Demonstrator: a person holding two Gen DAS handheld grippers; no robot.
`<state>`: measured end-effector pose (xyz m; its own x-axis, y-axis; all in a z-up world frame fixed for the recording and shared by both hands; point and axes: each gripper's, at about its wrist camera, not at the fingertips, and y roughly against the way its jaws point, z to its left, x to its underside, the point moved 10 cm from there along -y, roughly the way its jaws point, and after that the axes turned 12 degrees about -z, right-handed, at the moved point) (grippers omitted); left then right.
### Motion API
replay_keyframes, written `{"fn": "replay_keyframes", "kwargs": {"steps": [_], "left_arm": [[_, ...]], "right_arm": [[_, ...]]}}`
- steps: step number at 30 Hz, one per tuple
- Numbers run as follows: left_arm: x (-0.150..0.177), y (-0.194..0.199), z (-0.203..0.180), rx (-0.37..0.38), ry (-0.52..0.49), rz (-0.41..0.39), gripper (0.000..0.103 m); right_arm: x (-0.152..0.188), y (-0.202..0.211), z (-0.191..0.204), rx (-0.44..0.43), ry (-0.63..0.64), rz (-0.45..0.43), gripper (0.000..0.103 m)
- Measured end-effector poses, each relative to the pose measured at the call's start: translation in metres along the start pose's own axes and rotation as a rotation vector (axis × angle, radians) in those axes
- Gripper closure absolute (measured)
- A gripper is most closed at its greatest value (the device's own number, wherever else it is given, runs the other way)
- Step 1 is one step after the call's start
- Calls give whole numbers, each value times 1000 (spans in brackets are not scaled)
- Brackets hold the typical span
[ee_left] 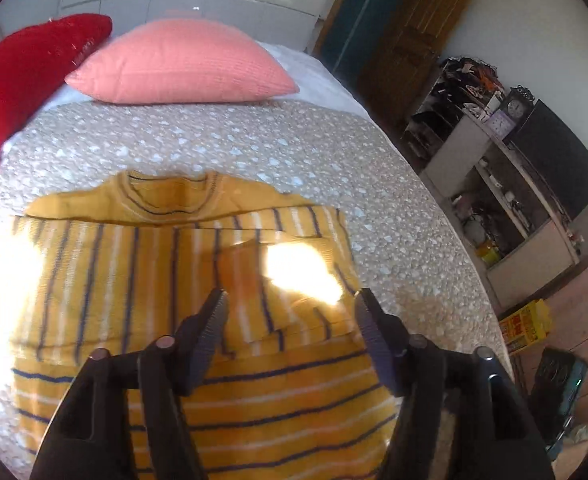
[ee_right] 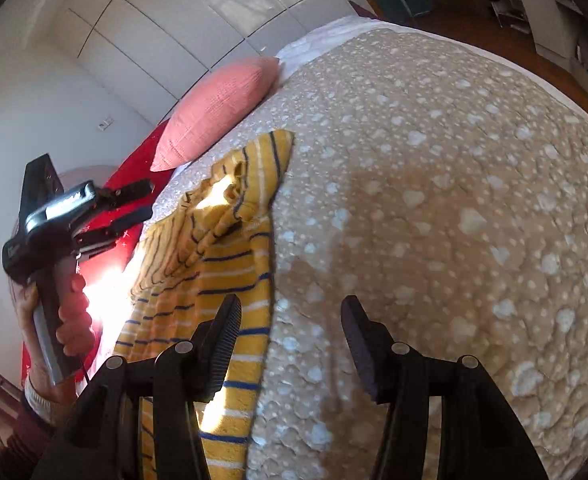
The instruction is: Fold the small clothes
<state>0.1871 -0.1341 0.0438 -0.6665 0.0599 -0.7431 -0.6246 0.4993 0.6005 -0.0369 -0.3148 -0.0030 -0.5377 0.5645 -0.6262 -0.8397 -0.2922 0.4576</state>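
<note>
A small yellow sweater (ee_left: 173, 280) with navy and white stripes lies flat on the bed, neck toward the pillows, both sleeves folded across its chest. My left gripper (ee_left: 291, 300) is open and empty, hovering above the sweater's right middle. In the right wrist view the sweater (ee_right: 221, 264) lies at the left, and the left gripper (ee_right: 133, 204) shows above it, held in a hand. My right gripper (ee_right: 291, 308) is open and empty, over the sweater's right edge and the bedspread.
The bed has a beige spotted bedspread (ee_left: 253, 148) (ee_right: 434, 200). A pink pillow (ee_left: 181, 64) and a red cushion (ee_left: 25, 68) lie at its head. Shelves (ee_left: 514, 208) and a yellow box (ee_left: 526, 324) stand right of the bed. Bright sun patches fall on the sweater.
</note>
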Motion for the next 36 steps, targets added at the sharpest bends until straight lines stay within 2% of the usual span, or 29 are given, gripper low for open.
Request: {"fn": "replay_keyframes", "kwargs": {"steps": [2, 5, 7, 11, 13, 14, 18, 21, 25, 30, 34, 36], "left_arm": [[-2, 29, 30, -80, -24, -49, 24], [6, 58, 89, -210, -6, -68, 21], [23, 66, 131, -245, 67, -37, 21], [71, 64, 199, -260, 251, 38, 21], [97, 64, 219, -278, 292, 81, 21], [109, 65, 225, -283, 302, 99, 21], [132, 83, 221, -264, 233, 67, 21], [149, 97, 212, -286, 175, 80, 21], [169, 116, 205, -279, 187, 63, 21], [189, 145, 188, -197, 240, 30, 21], [204, 166, 164, -122, 268, 9, 21], [212, 175, 154, -115, 282, -2, 21]], "right_arm": [[-10, -16, 28, -41, 34, 6, 46], [-17, -56, 62, -83, 68, 53, 45], [-14, -92, 75, -91, 65, 109, 45], [-6, -156, 67, 0, 53, 195, 45], [-6, -170, 54, 57, 55, 202, 51], [-7, -169, 51, 65, 55, 194, 57], [-5, -144, 45, 105, 86, 172, 55], [8, -111, 35, 130, 128, 172, 44], [33, -72, 16, 131, 106, 176, 41], [65, -29, 11, 6, -22, 192, 41], [104, -3, 27, -166, -183, 286, 40], [121, 7, 38, -226, -220, 302, 40]]}}
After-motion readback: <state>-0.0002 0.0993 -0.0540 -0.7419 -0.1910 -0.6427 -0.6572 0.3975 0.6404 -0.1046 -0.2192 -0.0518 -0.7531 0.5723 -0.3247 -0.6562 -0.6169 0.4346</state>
